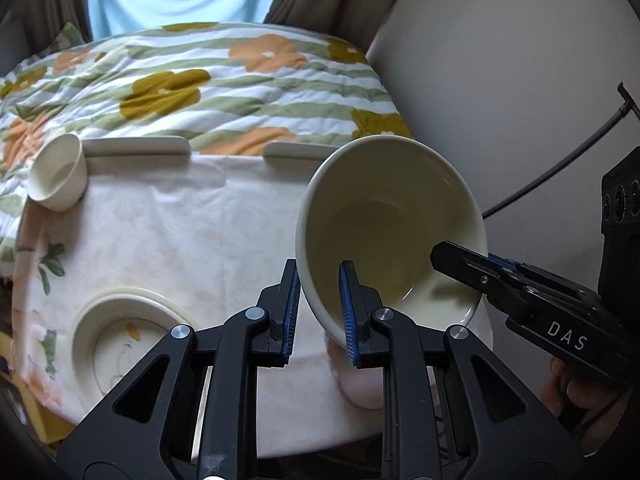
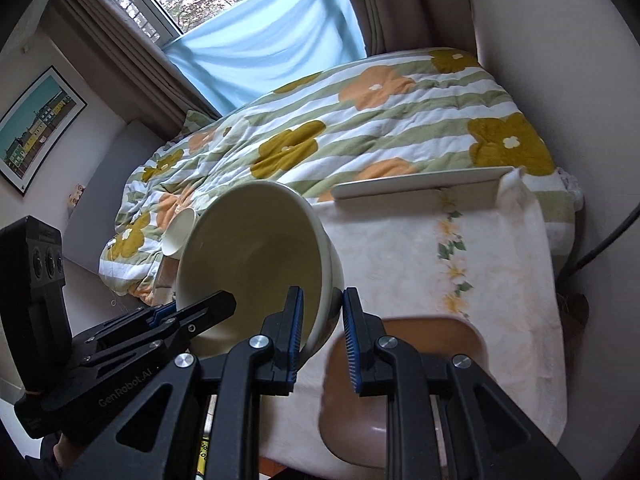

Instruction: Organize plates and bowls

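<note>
Both claws clamp the cream bowl (image 1: 390, 232) by its rim: left claw (image 1: 320, 312) on 1 side, right claw (image 2: 323, 334) opposite. The bowl hangs tilted above the cloth-covered surface (image 1: 168, 232).

bowls: 3 (image 1: 390, 232) (image 1: 58, 172) (image 1: 120, 340) | flat plates: 2 (image 1: 136, 146) (image 1: 296, 150) | grippers: 2 (image 1: 320, 312) (image 2: 323, 336)

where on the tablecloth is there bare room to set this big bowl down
The widest bare patch of the cream floral tablecloth lies mid-table, bordered by the small white cup at the far left, the flat white rectangular plates along the far edge and the floral-patterned plate near left. The near right is crowded: both grippers clamp the large cream bowl above a brown plate.
</note>
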A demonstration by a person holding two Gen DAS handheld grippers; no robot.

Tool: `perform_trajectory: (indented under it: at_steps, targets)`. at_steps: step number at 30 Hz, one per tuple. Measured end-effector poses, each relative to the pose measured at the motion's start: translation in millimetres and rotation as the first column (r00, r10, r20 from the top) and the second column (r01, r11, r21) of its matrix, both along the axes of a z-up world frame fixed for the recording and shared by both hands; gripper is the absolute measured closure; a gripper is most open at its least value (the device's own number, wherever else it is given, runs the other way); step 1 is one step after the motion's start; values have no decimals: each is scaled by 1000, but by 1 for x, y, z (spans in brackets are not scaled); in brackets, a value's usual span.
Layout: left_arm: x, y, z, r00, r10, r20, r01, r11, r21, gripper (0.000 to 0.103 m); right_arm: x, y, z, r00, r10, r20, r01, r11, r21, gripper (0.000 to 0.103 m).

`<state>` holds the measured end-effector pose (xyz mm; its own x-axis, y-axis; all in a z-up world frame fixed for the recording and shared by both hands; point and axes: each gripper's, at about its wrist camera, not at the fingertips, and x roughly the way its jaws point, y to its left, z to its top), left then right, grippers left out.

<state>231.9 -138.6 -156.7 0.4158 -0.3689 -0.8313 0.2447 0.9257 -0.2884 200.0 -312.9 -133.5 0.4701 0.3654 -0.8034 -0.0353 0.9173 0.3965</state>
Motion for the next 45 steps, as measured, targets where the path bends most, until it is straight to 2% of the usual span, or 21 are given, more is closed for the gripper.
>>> perform_trajectory:
  at_steps: [8,17,30,45]
  targets:
    - [-20,-49,-36,989,-117,-94,121,992,45,86,-35,-42,-31,994,-78,-79,79,997,4,85]
    - [-26,-72,-79,960,-215,-179,242,960,141,86,-54,-47,-73,973,-153,-175,156,988,8,85]
    - [-25,-95,-112,938,-299,-174,340,894,294,86,-63,-44,-111,948,-202,-245,205,979,-10,85]
    - [-23,-97,-111,939,-313,-143,343,885,315,86,-67,-41,-106,952,-211,-223,208,977,-35,85]
